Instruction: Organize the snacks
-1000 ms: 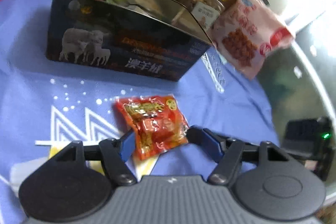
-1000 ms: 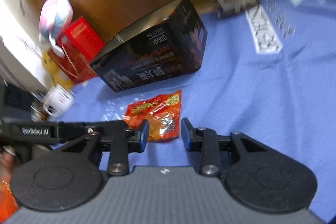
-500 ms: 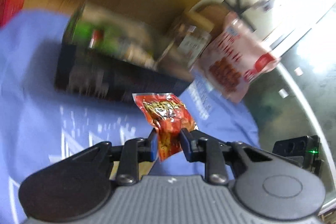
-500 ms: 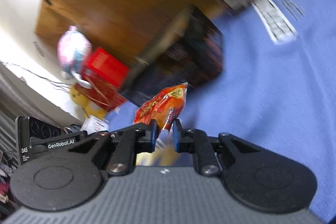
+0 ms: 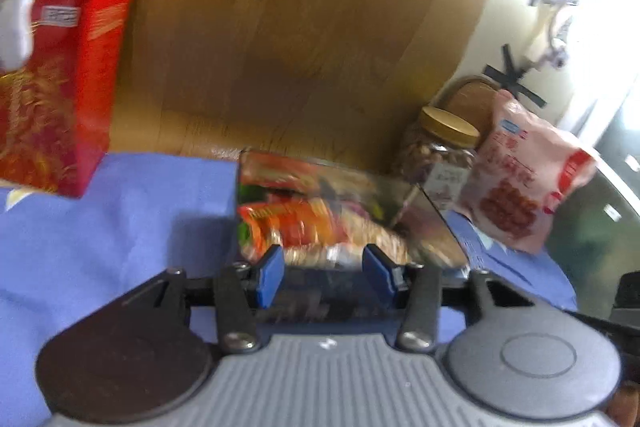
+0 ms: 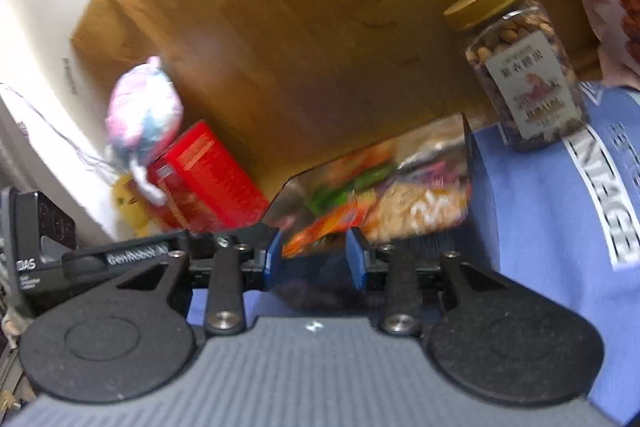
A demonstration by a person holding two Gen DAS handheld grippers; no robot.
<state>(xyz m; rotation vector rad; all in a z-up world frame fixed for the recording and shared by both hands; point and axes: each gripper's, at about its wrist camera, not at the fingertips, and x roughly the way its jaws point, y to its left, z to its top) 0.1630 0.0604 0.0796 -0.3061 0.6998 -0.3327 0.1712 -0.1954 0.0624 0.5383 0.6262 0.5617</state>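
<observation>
Gaping empty above the shiny rectangular tin (image 5: 436,223) of crinkly packets (image 5: 292,227), both blue-padded claws have just been opening.

Count of things on the blue-cloth surface (image 5: 120,219)

One open dark metal tin (image 5: 436,227) at centre, its blurred snack packets too many to count; one red cardboard box (image 5: 60,87) at 9 o'clock; one clear nut jar with a gold lid (image 5: 440,155) and one pink snack bag (image 5: 520,179) at 3 o'clock; one pastel plush toy (image 6: 144,115); two tools, left (image 5: 324,271) and right (image 6: 314,255).
</observation>
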